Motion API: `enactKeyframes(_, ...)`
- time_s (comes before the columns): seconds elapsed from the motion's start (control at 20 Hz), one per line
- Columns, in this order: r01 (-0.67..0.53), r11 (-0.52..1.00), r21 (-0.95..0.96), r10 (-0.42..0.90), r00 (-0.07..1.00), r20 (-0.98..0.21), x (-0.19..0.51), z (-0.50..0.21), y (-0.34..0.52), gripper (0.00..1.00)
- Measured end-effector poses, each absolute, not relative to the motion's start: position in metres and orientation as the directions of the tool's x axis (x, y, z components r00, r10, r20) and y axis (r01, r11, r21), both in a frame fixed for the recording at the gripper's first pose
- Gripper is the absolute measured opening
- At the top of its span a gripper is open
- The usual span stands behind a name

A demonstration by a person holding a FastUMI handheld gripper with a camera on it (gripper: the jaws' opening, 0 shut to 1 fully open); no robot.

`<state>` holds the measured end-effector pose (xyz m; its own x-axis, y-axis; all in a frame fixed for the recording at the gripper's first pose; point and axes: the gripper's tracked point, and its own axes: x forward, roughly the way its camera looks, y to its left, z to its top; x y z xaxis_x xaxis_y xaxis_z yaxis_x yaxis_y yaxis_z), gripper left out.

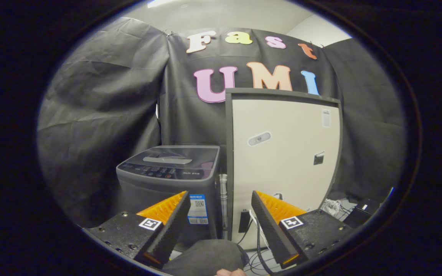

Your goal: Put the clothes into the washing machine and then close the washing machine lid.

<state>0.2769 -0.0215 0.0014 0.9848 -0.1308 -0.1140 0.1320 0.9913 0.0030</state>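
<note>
Jaws of the gripper (220, 199) stand wide apart with nothing between the two fingers (167, 226) but open air; neither one touches anything. Just below the gap, close to the camera, lies a bundle of dark grey cloth (205, 257), likely the clothes of the task, and at its near edge a small part of a person's hand (230, 272) shows. Whether the hand grips the cloth or only rests by it cannot be told. Beyond the left finger stands the washing machine (171, 180), a dark grey top-loader, well apart from the gripper. Its lid (175, 156) lies flat and shut, with a pale handle strip on top and a row of buttons on the control panel (155, 171) along its front edge. A blue and white sticker (198, 209) is fixed to the front of the machine, showing between the fingers. Just beside the machine on its right rises a tall cream cabinet (282, 153) with a dark frame, its front carrying a few small stickers. A pale hose (224, 199) runs down in the narrow gap between machine and cabinet. At the foot of the cabinet several dark cables (258, 245) trail across the floor (343, 205), and more cords and a dark box lie farther off to the right.
</note>
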Motion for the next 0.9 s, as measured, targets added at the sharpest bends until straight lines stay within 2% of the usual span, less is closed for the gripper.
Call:
enactKeyframes(0.3,0.162,0.984,0.076,-0.154,0.983,-0.098,0.241,-0.002,-0.046,0.98)
enactKeyframes(0.45,0.129,0.987,0.092,-0.119,0.987,-0.108,0.227,-0.005,-0.036,0.97)
enactKeyframes(0.65,0.084,0.996,0.018,-0.083,0.993,-0.088,0.202,0.003,-0.026,0.97)
enactKeyframes(0.9,0.048,0.996,0.074,-0.04,0.993,-0.107,0.186,-0.003,-0.022,0.97)
